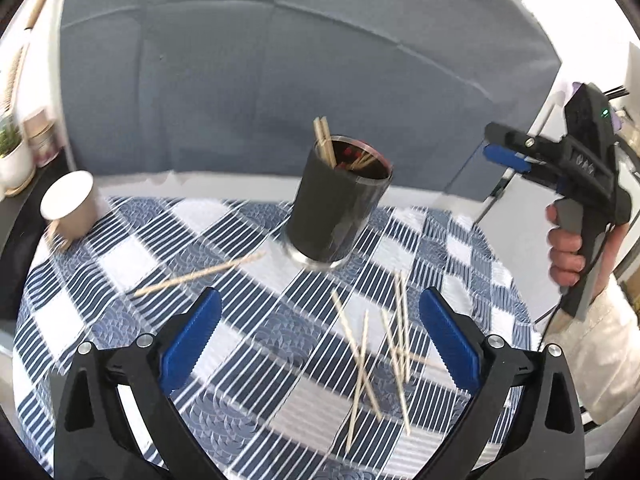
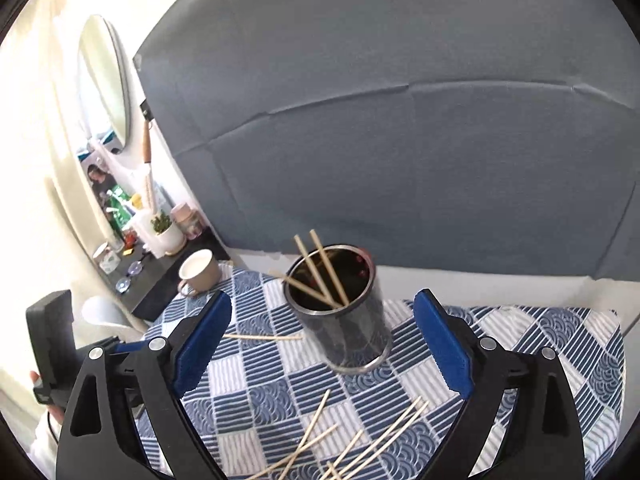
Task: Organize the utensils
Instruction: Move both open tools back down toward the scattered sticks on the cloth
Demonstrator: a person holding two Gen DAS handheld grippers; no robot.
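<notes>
A dark metal holder cup [image 1: 338,206] [image 2: 344,314] stands on the blue-and-white checked cloth with a few wooden chopsticks [image 1: 325,142] [image 2: 320,274] leaning in it. Several loose chopsticks [image 1: 374,354] [image 2: 352,444] lie scattered on the cloth in front of it, and one chopstick [image 1: 200,274] [image 2: 262,337] lies apart to the left. My left gripper [image 1: 320,336] hovers open above the cloth, nothing between its blue pads. My right gripper [image 2: 324,344] is open too, short of the cup, and shows from the side [image 1: 508,148] at the right of the left wrist view.
A cream mug [image 1: 72,208] [image 2: 200,272] stands at the cloth's far left. Behind the table hangs a grey-blue backdrop [image 1: 280,80]. A shelf at the left bears a potted plant [image 2: 166,232] and small jars under a round mirror [image 2: 104,80].
</notes>
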